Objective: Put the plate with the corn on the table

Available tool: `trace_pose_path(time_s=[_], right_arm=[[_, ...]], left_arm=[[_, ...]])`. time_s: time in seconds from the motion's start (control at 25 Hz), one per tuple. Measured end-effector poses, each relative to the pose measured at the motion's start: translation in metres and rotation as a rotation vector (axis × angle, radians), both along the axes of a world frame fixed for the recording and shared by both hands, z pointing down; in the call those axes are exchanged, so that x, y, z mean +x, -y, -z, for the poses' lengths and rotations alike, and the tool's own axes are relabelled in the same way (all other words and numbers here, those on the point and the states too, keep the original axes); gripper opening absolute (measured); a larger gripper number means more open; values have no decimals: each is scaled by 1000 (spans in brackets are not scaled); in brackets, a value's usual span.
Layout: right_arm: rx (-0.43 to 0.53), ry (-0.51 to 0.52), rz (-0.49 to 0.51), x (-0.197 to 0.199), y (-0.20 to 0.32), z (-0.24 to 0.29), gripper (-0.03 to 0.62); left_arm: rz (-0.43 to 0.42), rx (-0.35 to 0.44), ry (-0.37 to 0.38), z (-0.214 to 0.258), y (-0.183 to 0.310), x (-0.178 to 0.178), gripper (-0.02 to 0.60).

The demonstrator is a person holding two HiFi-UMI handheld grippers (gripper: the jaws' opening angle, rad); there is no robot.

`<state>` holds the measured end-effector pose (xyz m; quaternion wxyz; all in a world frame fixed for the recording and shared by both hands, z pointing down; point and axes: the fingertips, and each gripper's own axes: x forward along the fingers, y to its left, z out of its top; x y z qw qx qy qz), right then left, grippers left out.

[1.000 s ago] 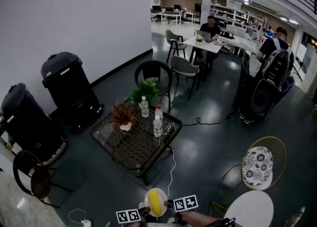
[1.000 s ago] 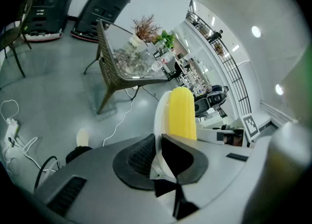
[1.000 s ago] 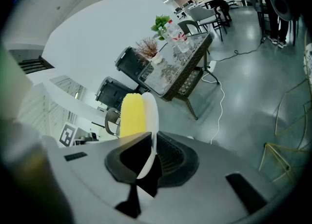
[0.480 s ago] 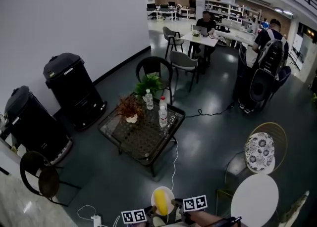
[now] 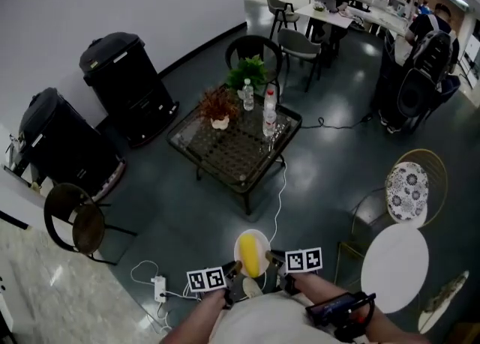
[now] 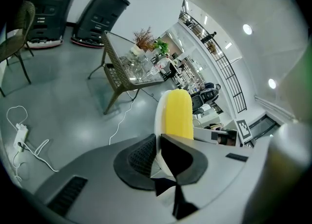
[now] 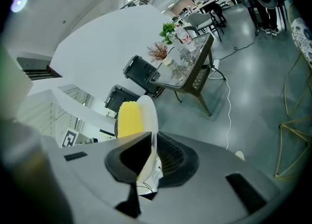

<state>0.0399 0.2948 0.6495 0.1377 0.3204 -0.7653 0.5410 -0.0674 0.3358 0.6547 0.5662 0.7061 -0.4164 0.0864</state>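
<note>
Two grippers share one load. The left gripper [image 6: 157, 152] and the right gripper [image 7: 152, 152] each have their jaws pressed on opposite edges of the plate [image 5: 253, 234], with only the thin rim between the jaws. The corn [image 5: 249, 255] lies loose on the plate. We hold the plate low in front of the body, above the floor and well apart from the glass worktop [image 5: 225, 157] ahead.

We judge these hazards:

- Tilt. The corn is round and unrestrained; if one gripper rises above the other, it is likely to roll off.
- Slip. The rim looks smooth and each grip is narrow. If the grippers drift apart or twist against each other, the plate may slide out and drop to the floor.
- Trip. A white cable [image 5: 279, 189] crosses the floor between us and the worktop.
- Collision. Bottles [image 5: 268, 116] and potted plants [image 5: 219, 106] stand on the far part of the worktop. We aim for the bare near part.
</note>
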Motion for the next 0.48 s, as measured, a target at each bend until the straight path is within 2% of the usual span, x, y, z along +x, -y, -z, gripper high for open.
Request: trace_pose_path(time_s=[0.48], right_arm=[[-16,-12,50,1,1,17,40]], left_arm=[[42,10,-10,19,2,8,38]])
